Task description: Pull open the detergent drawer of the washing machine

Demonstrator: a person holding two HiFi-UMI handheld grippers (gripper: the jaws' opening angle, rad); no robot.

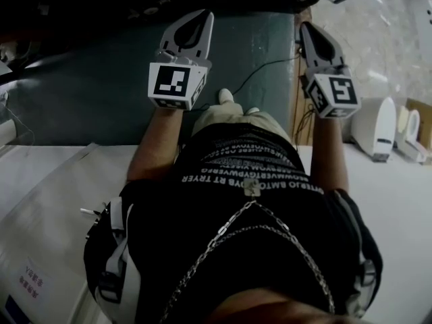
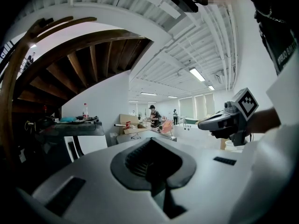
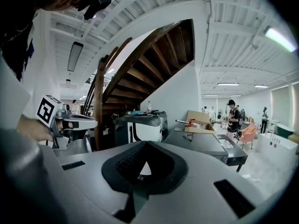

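Observation:
I hold both grippers up in front of me, nearly level, over a dark grey-green flat top (image 1: pixel 88 93). My left gripper (image 1: pixel 196 23) is shut with nothing in it, and its closed jaws fill the lower part of the left gripper view (image 2: pixel 152 146). My right gripper (image 1: pixel 311 34) is also shut and empty (image 3: pixel 144 148). Each shows in the other's view: the right gripper (image 2: pixel 208 123) at the right, the left gripper (image 3: pixel 88 122) at the left. A white appliance with a dark top (image 2: pixel 83 143) stands across the room. I cannot make out a detergent drawer in any view.
A wooden spiral staircase (image 3: pixel 140 59) rises beside a white wall. A grey table (image 3: pixel 201 141) carries a cardboard box (image 3: pixel 198 118). People stand far back in the hall (image 3: pixel 232 113). A black cable (image 1: pixel 260 73) runs over the grey-green top. White fixtures (image 1: pixel 378 127) stand on the floor at right.

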